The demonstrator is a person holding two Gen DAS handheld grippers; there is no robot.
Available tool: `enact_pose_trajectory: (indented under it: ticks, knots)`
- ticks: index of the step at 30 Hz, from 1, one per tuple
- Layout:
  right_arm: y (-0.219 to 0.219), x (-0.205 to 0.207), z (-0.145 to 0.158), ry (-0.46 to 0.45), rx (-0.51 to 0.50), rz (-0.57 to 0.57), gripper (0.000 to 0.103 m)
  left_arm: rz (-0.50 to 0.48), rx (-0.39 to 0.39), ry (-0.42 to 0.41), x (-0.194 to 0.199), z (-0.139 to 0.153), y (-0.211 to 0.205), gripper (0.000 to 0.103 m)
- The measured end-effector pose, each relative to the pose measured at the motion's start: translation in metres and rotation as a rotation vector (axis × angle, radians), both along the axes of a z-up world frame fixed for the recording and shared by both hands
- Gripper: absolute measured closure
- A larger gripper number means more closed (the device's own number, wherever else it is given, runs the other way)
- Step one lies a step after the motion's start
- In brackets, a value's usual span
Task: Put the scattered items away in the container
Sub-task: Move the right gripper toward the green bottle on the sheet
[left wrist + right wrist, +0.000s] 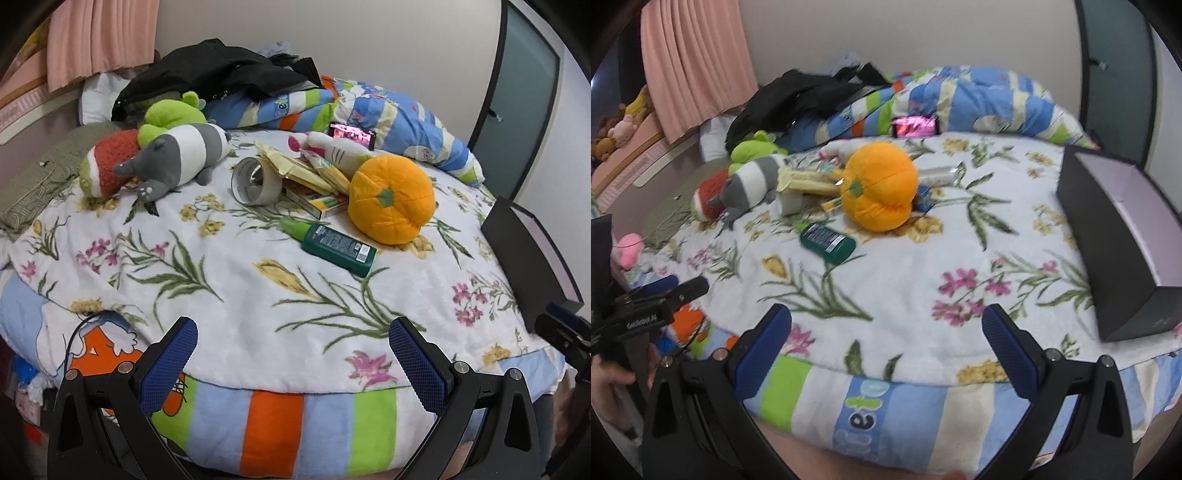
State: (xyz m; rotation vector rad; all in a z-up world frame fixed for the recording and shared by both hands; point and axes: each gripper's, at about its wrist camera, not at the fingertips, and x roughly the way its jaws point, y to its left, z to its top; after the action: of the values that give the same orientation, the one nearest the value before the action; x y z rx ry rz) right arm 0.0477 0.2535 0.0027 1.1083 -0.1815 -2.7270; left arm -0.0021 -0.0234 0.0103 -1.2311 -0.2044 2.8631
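Note:
Scattered items lie on a floral blanket: an orange plush pumpkin, a green bottle, a tape roll, a crayon box and yellow packets. A dark open box stands at the right edge of the bed. My left gripper is open and empty above the bed's near edge. My right gripper is open and empty, also at the near edge, left of the box.
A grey-white plush, a green plush, a red-green plush and a white cat plush lie at the back. A phone with lit screen leans on a striped quilt. Black clothing lies behind.

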Motion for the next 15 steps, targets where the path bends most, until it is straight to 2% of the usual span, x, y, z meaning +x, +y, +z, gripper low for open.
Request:
enact_pose_trajectory:
  ticks: [3, 6, 7, 9, 11, 15]
  knots:
    - [0.001, -0.002, -0.003, -0.021, -0.011, 0.013, 0.000, -0.020, -0.064, 0.008, -0.001, 0.003, 0.001, 0.000]
    - [0.003, -0.006, -0.007, -0.034, -0.058, 0.023, 0.000, -0.016, -0.094, -0.005, -0.006, 0.004, -0.004, 0.000]
    - [0.004, -0.009, -0.009, -0.040, -0.089, 0.028, 0.000, -0.027, -0.093, -0.012, -0.009, 0.003, -0.006, 0.000]
    - [0.007, -0.014, -0.013, -0.048, -0.143, 0.032, 0.000, -0.072, -0.032, -0.024, -0.017, 0.002, -0.012, 0.000]
    - [0.007, -0.019, -0.015, 0.001, -0.163, 0.046, 0.000, -0.111, 0.040, -0.034, -0.025, 0.000, -0.020, 0.000]
    - [-0.007, -0.032, -0.015, 0.096, -0.090, 0.100, 0.000, -0.158, -0.020, -0.059, -0.048, -0.006, -0.019, 0.000]
